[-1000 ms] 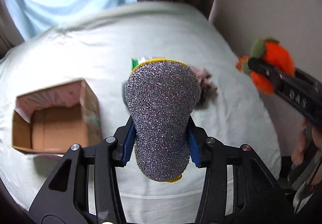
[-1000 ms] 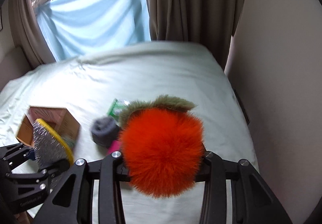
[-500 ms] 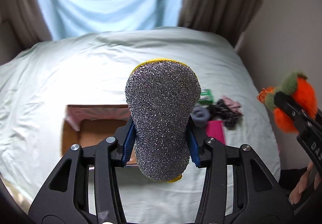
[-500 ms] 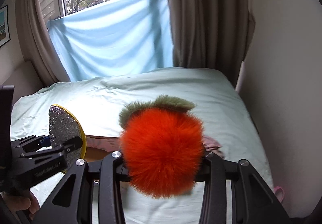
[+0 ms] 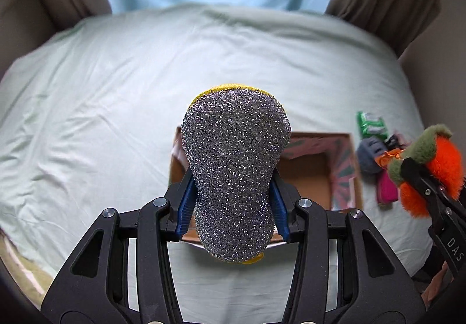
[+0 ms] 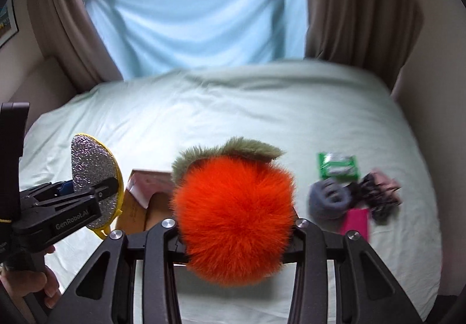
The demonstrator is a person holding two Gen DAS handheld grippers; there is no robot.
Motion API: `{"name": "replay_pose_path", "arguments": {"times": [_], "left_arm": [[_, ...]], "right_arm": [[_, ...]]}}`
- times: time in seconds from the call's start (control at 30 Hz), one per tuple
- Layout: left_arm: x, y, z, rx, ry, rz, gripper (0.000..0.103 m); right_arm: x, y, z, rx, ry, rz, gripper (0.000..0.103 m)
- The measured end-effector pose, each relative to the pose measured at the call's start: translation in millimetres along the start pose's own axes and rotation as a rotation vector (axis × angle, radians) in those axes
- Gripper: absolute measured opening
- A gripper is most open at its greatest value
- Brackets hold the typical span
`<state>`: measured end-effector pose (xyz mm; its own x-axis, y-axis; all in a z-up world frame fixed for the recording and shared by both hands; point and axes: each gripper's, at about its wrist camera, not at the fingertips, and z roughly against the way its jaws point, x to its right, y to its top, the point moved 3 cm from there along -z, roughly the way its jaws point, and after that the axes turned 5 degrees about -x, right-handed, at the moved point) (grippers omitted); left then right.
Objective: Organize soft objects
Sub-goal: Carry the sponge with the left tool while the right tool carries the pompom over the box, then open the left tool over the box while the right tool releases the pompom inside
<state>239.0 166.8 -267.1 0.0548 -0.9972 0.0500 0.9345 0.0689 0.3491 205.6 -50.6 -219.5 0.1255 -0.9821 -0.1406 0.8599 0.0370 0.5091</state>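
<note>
My left gripper (image 5: 233,207) is shut on a silver glitter sponge with a yellow back (image 5: 236,166), held above an open cardboard box (image 5: 314,175) on the bed. The sponge also shows in the right wrist view (image 6: 93,178). My right gripper (image 6: 233,233) is shut on a fluffy orange plush with a green top (image 6: 233,213), held in the air near the box (image 6: 137,207). The plush also shows at the right edge of the left wrist view (image 5: 437,172).
A pale green bed sheet (image 5: 116,91) covers the bed. To the right of the box lie a green packet (image 6: 337,165), a grey scrunchie (image 6: 329,197), a dark and pink fabric bundle (image 6: 378,193) and a pink item (image 6: 355,222). Curtains and a wall stand behind.
Both grippers have swung left and tilted down. The box now lies right under the sponge, and the loose items have shifted to the right in both views.
</note>
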Motion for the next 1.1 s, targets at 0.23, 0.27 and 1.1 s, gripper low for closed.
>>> {"name": "replay_pose_path", "arguments": {"times": [0.23, 0.27, 1.1], "left_arm": [[-7, 5, -85, -0.174, -0.035, 0.000, 0.042], [-6, 5, -94, -0.202, -0.038, -0.009, 0.042], [9, -6, -180, -0.418, -0.038, -0.138, 0.103]], "right_arm": [[-11, 4, -97, -0.257, 0.021, -0.049, 0.037], [-12, 4, -108, -0.281, 0.021, -0.060, 0.037], [9, -13, -229, -0.569, 0.061, -0.217, 0.103]]}}
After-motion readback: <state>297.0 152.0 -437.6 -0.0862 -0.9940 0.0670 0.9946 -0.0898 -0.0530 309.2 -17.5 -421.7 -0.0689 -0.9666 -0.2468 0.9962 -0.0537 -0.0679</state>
